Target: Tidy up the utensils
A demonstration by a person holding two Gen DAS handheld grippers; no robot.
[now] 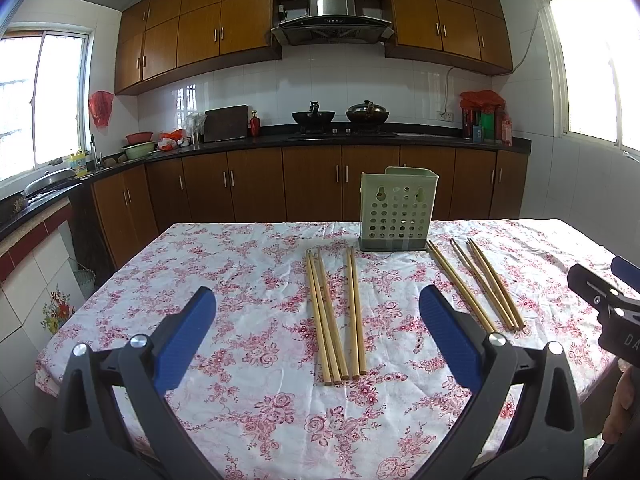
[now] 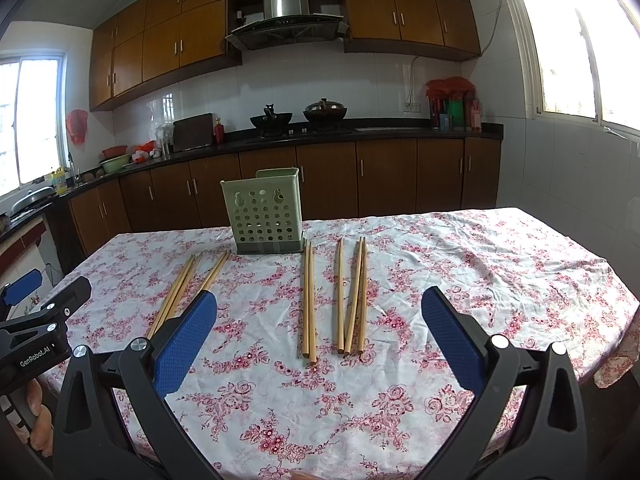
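On the floral tablecloth point(image 1: 240, 264), a pale green holder point(image 1: 398, 212) with a grid of round holes stands upright near the far edge, and everything else sits on the near side of it. Five chopsticks point(image 1: 336, 316) lie flat in front of the holder and a little to its left — three bunched together, two more just beside them — their far tips stopping short of its dark base. A second group of chopsticks point(image 1: 476, 284) lies in front of the holder and to its right, angled outward; from the right wrist view this group point(image 2: 340, 300) appears as a pair plus three more, running almost straight toward the camera.

Nearer than the holder, the left gripper point(image 1: 318, 312) hovers above the cloth with its blue pads spread wide, holding nothing; the left bundle lies directly between and beneath its fingers. The right gripper point(image 2: 319, 312) is likewise spread wide and empty, with the right group lying between its fingers, well below them. Each gripper shows at the edge of the other's view. Beyond the holder, wooden cabinets point(image 1: 312, 184) line the wall, well apart from the table.
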